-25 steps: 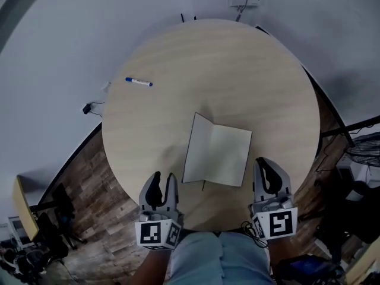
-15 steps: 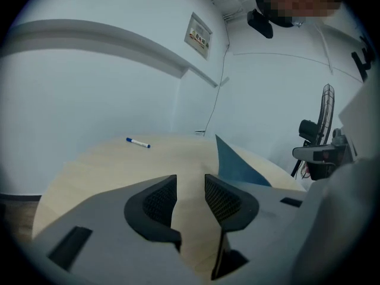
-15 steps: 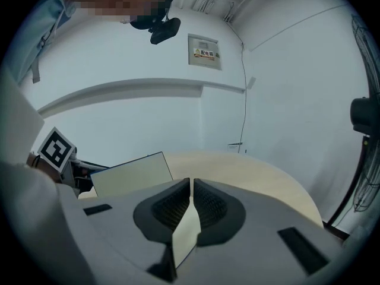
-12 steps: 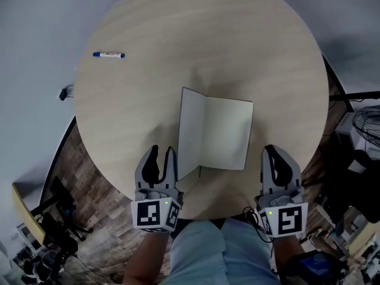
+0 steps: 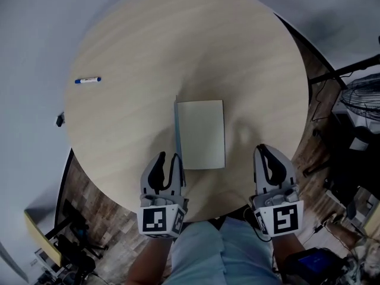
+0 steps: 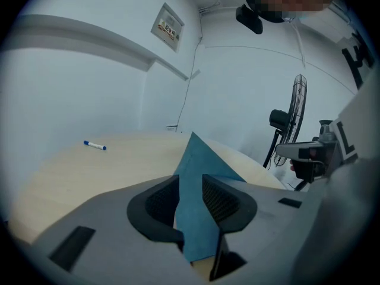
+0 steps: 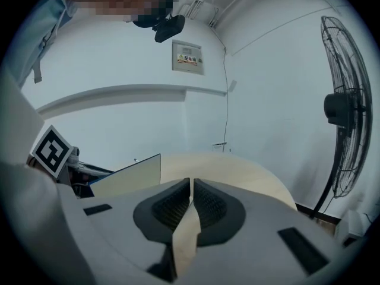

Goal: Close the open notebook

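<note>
Looking down on a round wooden table (image 5: pixel 249 58), taking the near rim as 6 o'clock. Finding the notebook (image 5: pixel 202 134) just toward 6 from the centre, with a pale page lying flat and the blue cover (image 6: pixel 196 165) standing upright along its 9 o'clock edge. Straddling that cover's near corner with the left gripper (image 5: pixel 167 159) between 6 and 7 o'clock, with jaws spread either side of it after closing in a little. Holding the right gripper (image 5: pixel 265 151) over the table at about 4 o'clock, apart from the notebook, with jaws pressed almost together and only a sliver of tabletop showing between. Leaving a blue-and-white marker (image 5: pixel 88 80) lying near the 9 o'clock rim, well apart from the notebook.
</note>
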